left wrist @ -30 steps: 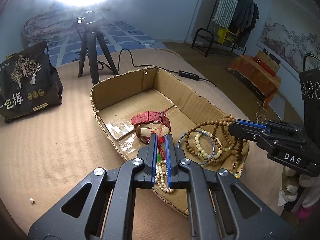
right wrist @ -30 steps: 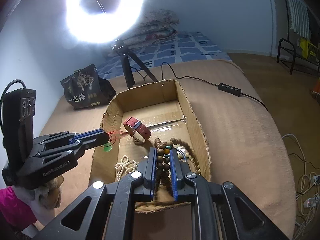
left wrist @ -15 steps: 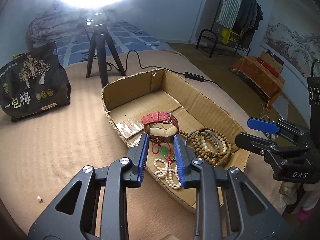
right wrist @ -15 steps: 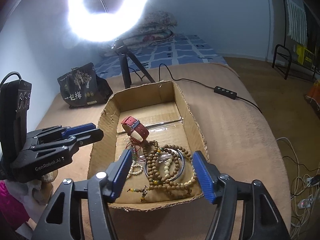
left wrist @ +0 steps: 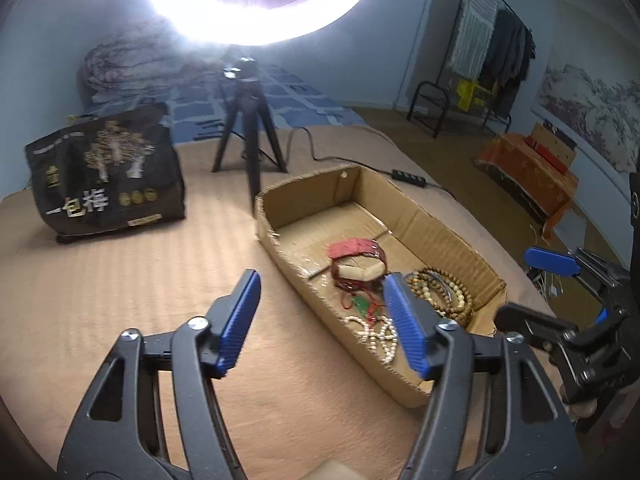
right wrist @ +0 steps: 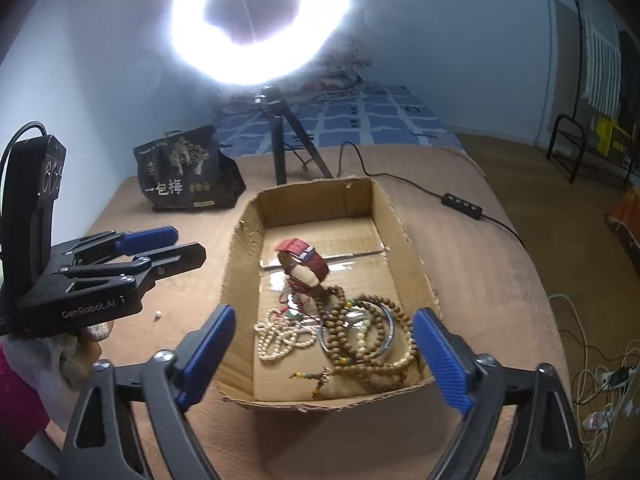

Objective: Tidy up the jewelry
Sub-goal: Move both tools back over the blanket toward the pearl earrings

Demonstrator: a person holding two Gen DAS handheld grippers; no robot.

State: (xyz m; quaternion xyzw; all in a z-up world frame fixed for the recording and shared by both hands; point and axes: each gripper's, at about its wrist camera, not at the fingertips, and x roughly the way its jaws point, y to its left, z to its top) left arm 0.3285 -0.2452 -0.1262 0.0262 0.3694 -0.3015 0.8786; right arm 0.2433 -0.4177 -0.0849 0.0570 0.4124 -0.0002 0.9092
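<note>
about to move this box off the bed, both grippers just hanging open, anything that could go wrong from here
1. The wooden bead necklace, white bead string and red cord overlap in the cardboard box, so lifting one may drag the others.
2. A loose white bead lies on the blanket outside the box, near the left gripper, and could be lost.
3. The box's near wall looks low and ragged; beads piled there might spill.

Bed (right wrist: 480,280): box (right wrist: 404,240), bag (right wrist: 184,176), tripod (right wrist: 280,140).
</note>
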